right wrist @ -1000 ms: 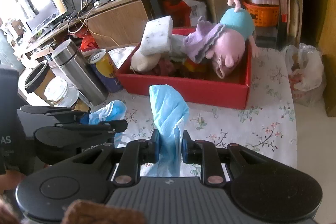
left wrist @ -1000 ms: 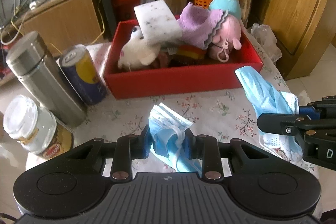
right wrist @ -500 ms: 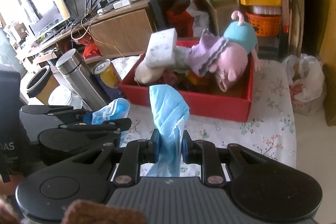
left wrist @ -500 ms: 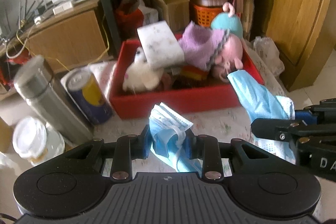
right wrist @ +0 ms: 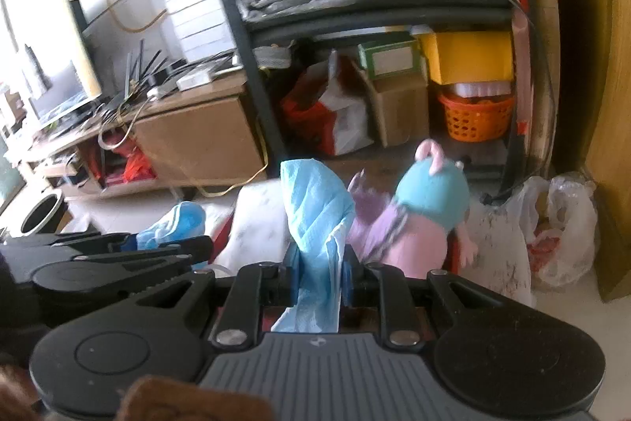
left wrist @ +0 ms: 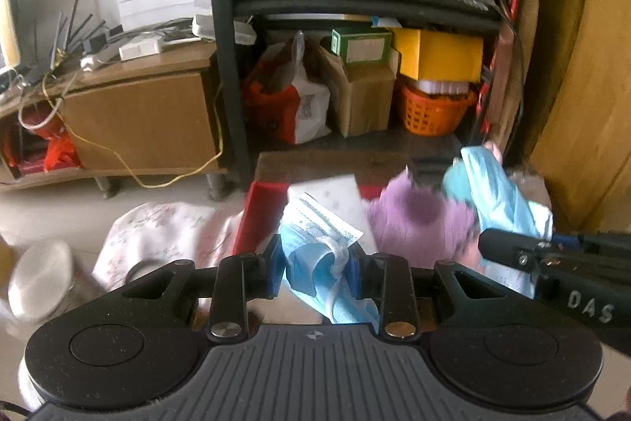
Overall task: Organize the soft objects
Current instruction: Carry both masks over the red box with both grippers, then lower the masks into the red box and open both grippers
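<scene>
My left gripper (left wrist: 315, 269) is shut on a crumpled blue face mask (left wrist: 315, 243), held up close to the red box (left wrist: 258, 216). My right gripper (right wrist: 317, 279) is shut on a second blue face mask (right wrist: 315, 212), also raised. In the left wrist view the right gripper (left wrist: 552, 259) and its mask (left wrist: 501, 196) show at the right. The box holds a white sponge (left wrist: 335, 190), a purple cloth (left wrist: 418, 219) and a pink plush toy with a teal cap (right wrist: 426, 219). Both views are motion-blurred.
A jar with a white lid (left wrist: 43, 279) stands at the left on the floral tablecloth (left wrist: 165, 227). A black shelf rack (left wrist: 224, 66) with boxes and an orange basket (left wrist: 434, 109) stands behind. A plastic bag (right wrist: 560, 227) lies at the right.
Both grippers have risen and moved forward toward the red box, each still holding its mask. The steel flask and can have dropped out of view; the shelf now fills the frames.
</scene>
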{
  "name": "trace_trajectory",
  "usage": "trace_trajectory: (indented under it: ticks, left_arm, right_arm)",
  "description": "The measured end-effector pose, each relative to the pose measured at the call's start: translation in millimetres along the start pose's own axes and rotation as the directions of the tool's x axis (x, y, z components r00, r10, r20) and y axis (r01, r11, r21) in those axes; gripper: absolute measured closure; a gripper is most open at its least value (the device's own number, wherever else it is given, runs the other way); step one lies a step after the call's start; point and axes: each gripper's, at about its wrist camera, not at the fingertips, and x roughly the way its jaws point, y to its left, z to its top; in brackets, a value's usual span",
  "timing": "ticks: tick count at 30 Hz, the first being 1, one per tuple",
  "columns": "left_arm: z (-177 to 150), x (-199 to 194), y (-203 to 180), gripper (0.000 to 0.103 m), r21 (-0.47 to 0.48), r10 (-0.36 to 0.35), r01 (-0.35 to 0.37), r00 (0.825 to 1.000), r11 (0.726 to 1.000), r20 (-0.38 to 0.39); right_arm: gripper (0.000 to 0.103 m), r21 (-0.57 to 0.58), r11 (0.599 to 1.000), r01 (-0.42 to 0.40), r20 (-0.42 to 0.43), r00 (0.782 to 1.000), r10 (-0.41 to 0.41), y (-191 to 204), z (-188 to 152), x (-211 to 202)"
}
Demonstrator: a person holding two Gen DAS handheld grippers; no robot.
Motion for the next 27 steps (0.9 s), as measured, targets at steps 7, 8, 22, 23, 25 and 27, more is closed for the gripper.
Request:
trace_trajectory:
  ticks: [7, 8, 22, 23, 25, 27]
  left_arm:
    - [25, 44, -25, 0.069, 0.046, -0.063, 0.064, 0.998, 0.997, -0.018]
    - [28, 51, -30, 0.067, 0.056, -0.063, 0.065, 0.998, 0.996, -0.029]
    - [27, 27, -21, 0.023, -0.006, -0.072, 0.072, 0.997, 0.997, -0.022]
    - [26, 23, -19, 0.023, -0.011, -0.064, 0.063, 0.998, 0.998, -0.021]
    - [21, 13, -13, 0.023, -0.027, -0.060, 0.060, 0.998, 0.998, -0.020]
    - [16, 4, -7, 0.023, -0.045, -0.063, 0.063, 0.998, 0.997, -0.017]
  right_arm:
    - [0.103, 0.021, 0.999, 0.024, -0.021, 1.000, -0.023, -26, 13, 43]
    - [0.103, 0.035, 0.999, 0.009, -0.041, 0.999, -0.008, -30, 13, 50]
    - [0.073, 0.043, 0.997, 0.063, -0.013, 0.998, -0.063, -39, 14, 37]
    - [0.073, 0.035, 0.997, 0.073, -0.013, 0.997, -0.072, -37, 13, 35]
    - [0.073, 0.019, 0.996, 0.088, -0.017, 0.996, -0.088, -33, 11, 31]
    - [0.073, 0.007, 0.996, 0.093, -0.025, 0.995, -0.093, -29, 9, 27]
